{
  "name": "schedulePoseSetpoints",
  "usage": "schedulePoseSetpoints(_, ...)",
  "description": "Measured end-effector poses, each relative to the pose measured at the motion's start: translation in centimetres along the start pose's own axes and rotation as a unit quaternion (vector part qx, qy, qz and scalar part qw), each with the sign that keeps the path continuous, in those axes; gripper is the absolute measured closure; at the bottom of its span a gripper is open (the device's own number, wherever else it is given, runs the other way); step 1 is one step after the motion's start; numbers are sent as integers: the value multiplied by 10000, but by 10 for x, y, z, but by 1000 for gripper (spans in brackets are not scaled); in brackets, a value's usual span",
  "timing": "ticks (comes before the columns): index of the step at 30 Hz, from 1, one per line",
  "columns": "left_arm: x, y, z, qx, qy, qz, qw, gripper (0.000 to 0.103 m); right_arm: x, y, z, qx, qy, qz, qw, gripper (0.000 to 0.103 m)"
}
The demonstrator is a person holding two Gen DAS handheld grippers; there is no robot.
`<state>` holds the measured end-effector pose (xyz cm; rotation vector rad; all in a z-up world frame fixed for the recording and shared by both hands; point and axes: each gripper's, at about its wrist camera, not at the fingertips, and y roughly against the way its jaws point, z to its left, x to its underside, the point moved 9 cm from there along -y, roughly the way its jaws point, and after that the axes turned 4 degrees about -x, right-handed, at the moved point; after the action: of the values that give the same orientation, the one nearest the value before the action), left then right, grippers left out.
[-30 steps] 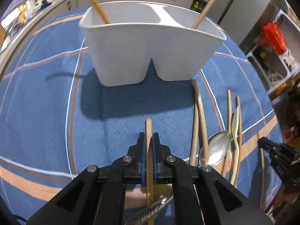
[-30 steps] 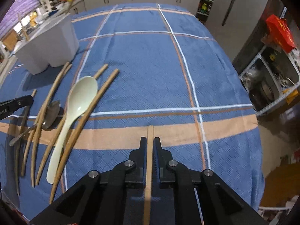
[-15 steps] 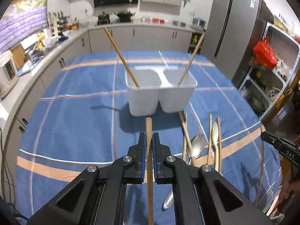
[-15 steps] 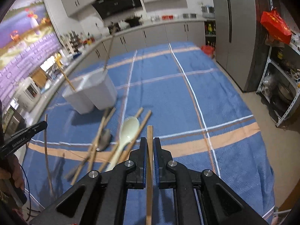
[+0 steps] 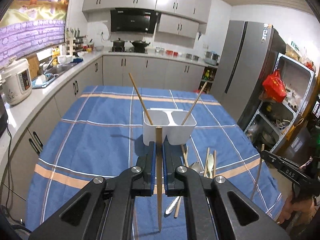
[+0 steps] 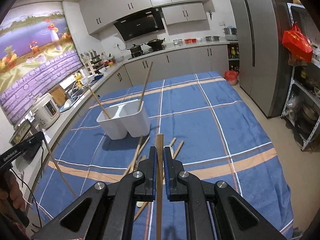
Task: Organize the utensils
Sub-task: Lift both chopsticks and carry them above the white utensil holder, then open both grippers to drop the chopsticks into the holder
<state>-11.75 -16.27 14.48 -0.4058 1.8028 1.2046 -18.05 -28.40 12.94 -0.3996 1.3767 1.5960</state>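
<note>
My left gripper is shut on a wooden chopstick, held high above the blue tablecloth. My right gripper is shut on another wooden chopstick, also lifted off the cloth. A white two-compartment holder stands mid-table beyond both grippers, with one chopstick leaning in its left compartment and one in its right. Loose chopsticks, a metal spoon and a pale green spoon lie on the cloth in front of the holder. The holder sits left of centre in the right wrist view.
Kitchen counters with a rice cooker run along the left and back. A grey fridge and a metal shelf rack stand to the right. The other gripper with its chopstick shows at the right edge.
Both grippers have risen and tilted up with their chopsticks; the table and holder now look much farther away and the kitchen walls have come into view.
</note>
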Motion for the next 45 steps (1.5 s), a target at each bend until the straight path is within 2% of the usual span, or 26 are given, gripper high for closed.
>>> schedulePoseSetpoints(7,-9,27,1,85,35,-234,9997,97,-4,11,12,-138,21,-140,9998,97)
schedulePoseSetpoints(12,-24,37,3,187,95,-369,9991,97,-19,20,22,-208,91,-337,9992,97)
schedulePoseSetpoints(19,-65,42,6,214,93,-674,9975,97,-55,23,37,-282,220,-665,9971,97)
schedulePoseSetpoints(25,-112,33,9,293,129,-930,9952,97,-102,17,52,-409,282,-956,9942,97)
schedulePoseSetpoints(32,-169,-12,18,293,286,-1026,9939,97,-170,-4,75,-516,342,-1402,9882,97)
schedulePoseSetpoints(38,-203,-58,18,249,271,-1073,9935,97,-219,-35,84,-488,240,-1722,9836,96)
schedulePoseSetpoints(41,-207,-88,17,228,311,-983,9944,97,-233,-55,77,-406,78,-1829,9823,96)
schedulePoseSetpoints(45,-199,-130,17,157,343,-791,9962,97,-235,-90,65,-67,12,-1858,9826,96)
